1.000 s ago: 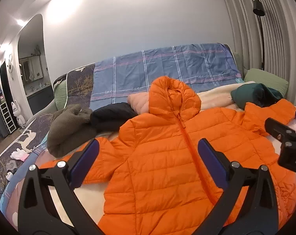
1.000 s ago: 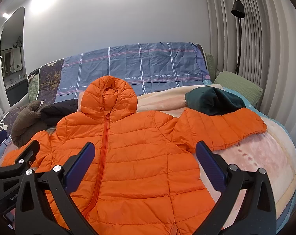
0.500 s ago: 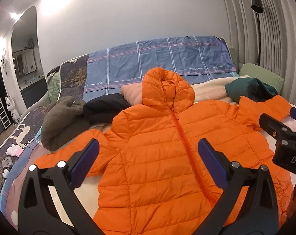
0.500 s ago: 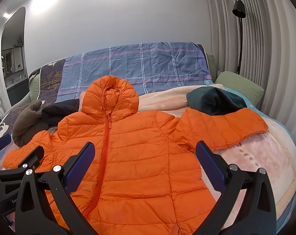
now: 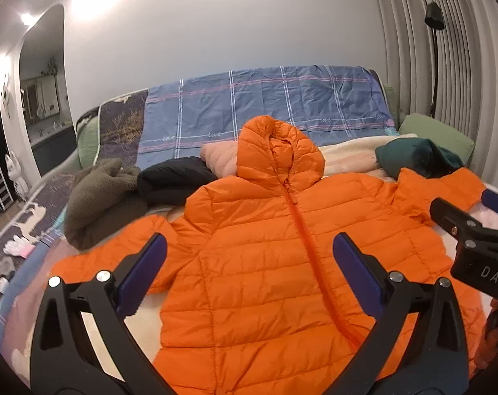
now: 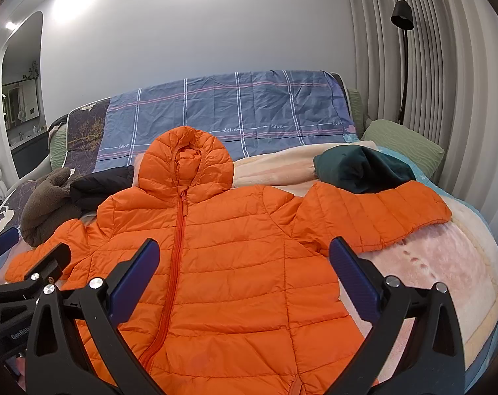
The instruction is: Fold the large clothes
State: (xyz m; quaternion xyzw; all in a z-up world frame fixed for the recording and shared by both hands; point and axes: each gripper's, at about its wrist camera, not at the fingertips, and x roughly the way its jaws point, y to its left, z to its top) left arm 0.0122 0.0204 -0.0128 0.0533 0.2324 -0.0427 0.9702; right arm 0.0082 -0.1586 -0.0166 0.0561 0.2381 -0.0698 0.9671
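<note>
An orange hooded puffer jacket [image 5: 265, 247] lies flat and zipped on the bed, hood toward the headboard, both sleeves spread out; it also shows in the right wrist view [image 6: 232, 263]. My left gripper [image 5: 249, 273] is open and empty above the jacket's left half. My right gripper [image 6: 244, 276] is open and empty above the jacket's right half. The right gripper's finger shows at the right edge of the left wrist view [image 5: 462, 227]. The left gripper's finger shows at the left edge of the right wrist view [image 6: 48, 263].
A brown fleece garment [image 5: 97, 197], a black garment [image 5: 173, 181] and a pink one [image 5: 221, 161] lie beyond the left sleeve. A dark green garment [image 6: 360, 168] rests by the right sleeve. A green pillow [image 6: 403, 144] and a floor lamp [image 6: 402, 19] stand at the right.
The left wrist view has shifted slightly, so the jacket sits a little lower and further left in it. The jacket has not moved and both grippers stay open.
</note>
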